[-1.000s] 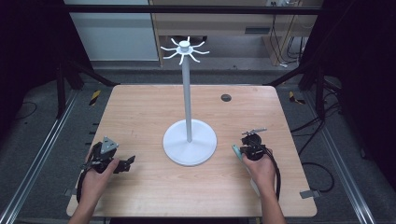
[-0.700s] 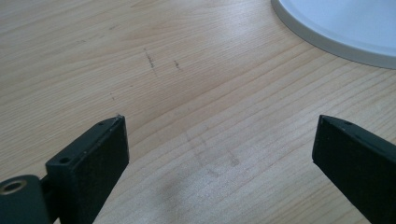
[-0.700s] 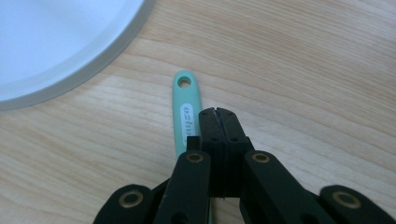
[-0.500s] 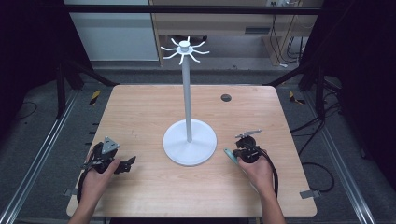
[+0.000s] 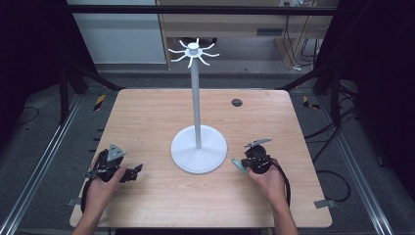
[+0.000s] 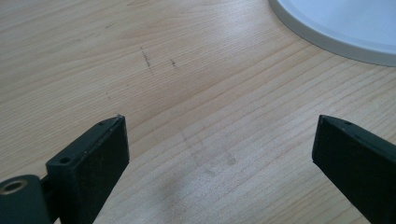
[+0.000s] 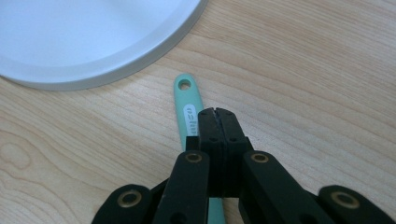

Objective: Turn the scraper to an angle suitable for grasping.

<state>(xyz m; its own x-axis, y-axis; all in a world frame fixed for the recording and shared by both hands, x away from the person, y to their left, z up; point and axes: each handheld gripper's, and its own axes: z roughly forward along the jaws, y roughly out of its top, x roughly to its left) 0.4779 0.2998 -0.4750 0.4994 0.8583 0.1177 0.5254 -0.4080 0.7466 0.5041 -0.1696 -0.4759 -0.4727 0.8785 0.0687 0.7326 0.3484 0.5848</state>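
Where overhead blurs, handle hole shows.

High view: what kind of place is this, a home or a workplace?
Most likely a lab or workshop set up for recording, not a home. A bare wooden table stands within dark metal framing, cables trail along the back wall, and yellow-black hazard tape marks the grey floor.

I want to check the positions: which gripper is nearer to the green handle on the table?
Right. The right gripper, jaws shut, sits right over the green handle beside the white stand base. The left gripper, jaws open, is across that base.
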